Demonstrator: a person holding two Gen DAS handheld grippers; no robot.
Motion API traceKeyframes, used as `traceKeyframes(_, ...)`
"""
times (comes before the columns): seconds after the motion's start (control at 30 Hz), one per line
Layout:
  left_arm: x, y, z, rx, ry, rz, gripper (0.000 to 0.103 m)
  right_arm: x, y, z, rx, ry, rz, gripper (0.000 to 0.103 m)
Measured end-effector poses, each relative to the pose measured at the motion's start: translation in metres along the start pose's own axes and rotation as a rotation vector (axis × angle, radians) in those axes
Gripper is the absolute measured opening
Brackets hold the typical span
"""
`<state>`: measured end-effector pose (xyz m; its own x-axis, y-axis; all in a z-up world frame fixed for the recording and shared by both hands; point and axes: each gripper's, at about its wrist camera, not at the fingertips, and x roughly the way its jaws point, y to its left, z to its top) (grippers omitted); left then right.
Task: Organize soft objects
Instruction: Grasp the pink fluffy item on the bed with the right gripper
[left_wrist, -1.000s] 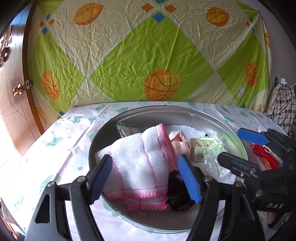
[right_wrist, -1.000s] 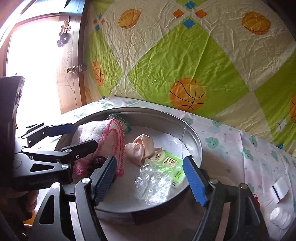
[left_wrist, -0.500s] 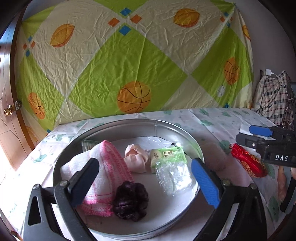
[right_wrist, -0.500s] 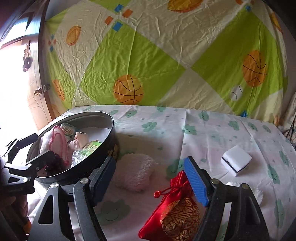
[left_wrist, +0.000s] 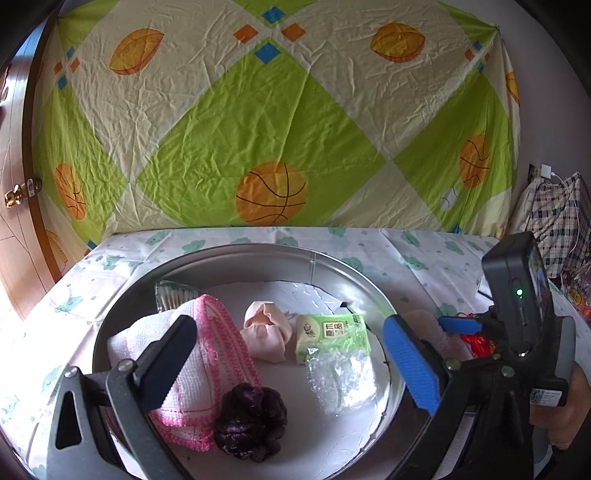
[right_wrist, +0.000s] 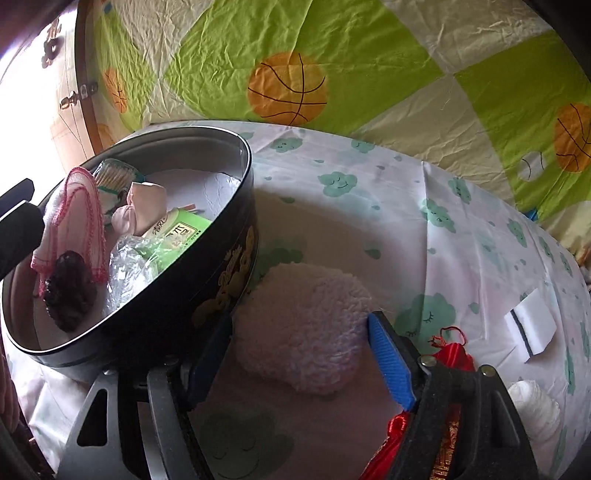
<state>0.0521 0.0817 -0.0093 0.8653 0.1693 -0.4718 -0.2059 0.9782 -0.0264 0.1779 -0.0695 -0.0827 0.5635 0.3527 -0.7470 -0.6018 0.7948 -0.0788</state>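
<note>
On the counter (right_wrist: 461, 236), covered by a white cloth printed with green clouds, stands a round tin (left_wrist: 354, 269) with a black outer wall. Inside it lie a pink-edged white washcloth (left_wrist: 210, 354), a dark purple scrunchie (left_wrist: 251, 421), a pale pink fabric bundle (left_wrist: 266, 336), a green tissue pack (left_wrist: 332, 332), a crumpled clear plastic bag (left_wrist: 340, 380) and a packet of cotton swabs (left_wrist: 173, 295). The left claw (left_wrist: 288, 362) hangs over the tin with its jaws spread wide and nothing between them. Just beside the tin's wall lies a fluffy white pad (right_wrist: 303, 325); the right claw (right_wrist: 299, 365) straddles it, its jaws closing, the pads not yet pressing it. A red drawstring pouch (right_wrist: 450, 350) lies beside that claw's blue finger, and a white sponge (right_wrist: 532, 325) sits farther off.
</note>
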Motion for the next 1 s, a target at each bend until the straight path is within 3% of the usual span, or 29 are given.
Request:
traceKeyframes(0.13,0.003,-0.004,-0.003,0.008,0.011,-0.008,0.102,-0.001,-0.001,-0.002,-0.011,-0.009,-0.001,0.036)
traceKeyframes(0.2,0.004,-0.004,-0.004,0.009,0.014,-0.009,0.102,-0.011,-0.003,-0.001,0.006,-0.040,0.024,0.031)
traceKeyframes(0.47,-0.001,-0.005,-0.001,-0.014,-0.006,-0.013,0.102,-0.070,0.004,-0.007,-0.001,-0.225,0.034,0.026)
traceKeyframes(0.63,-0.006,-0.021,0.003,0.001,-0.019,-0.044,0.102,-0.112,-0.022,-0.022,0.069,-0.330,0.019,0.026)
traceKeyframes(0.83,-0.001,-0.069,-0.001,0.058,0.008,-0.127,0.102,-0.149,-0.070,-0.044,0.180,-0.426,-0.046,0.026)
traceKeyframes(1.0,0.007,-0.116,-0.010,0.111,0.062,-0.219,0.102,-0.153,-0.097,-0.063,0.227,-0.431,-0.136,0.026)
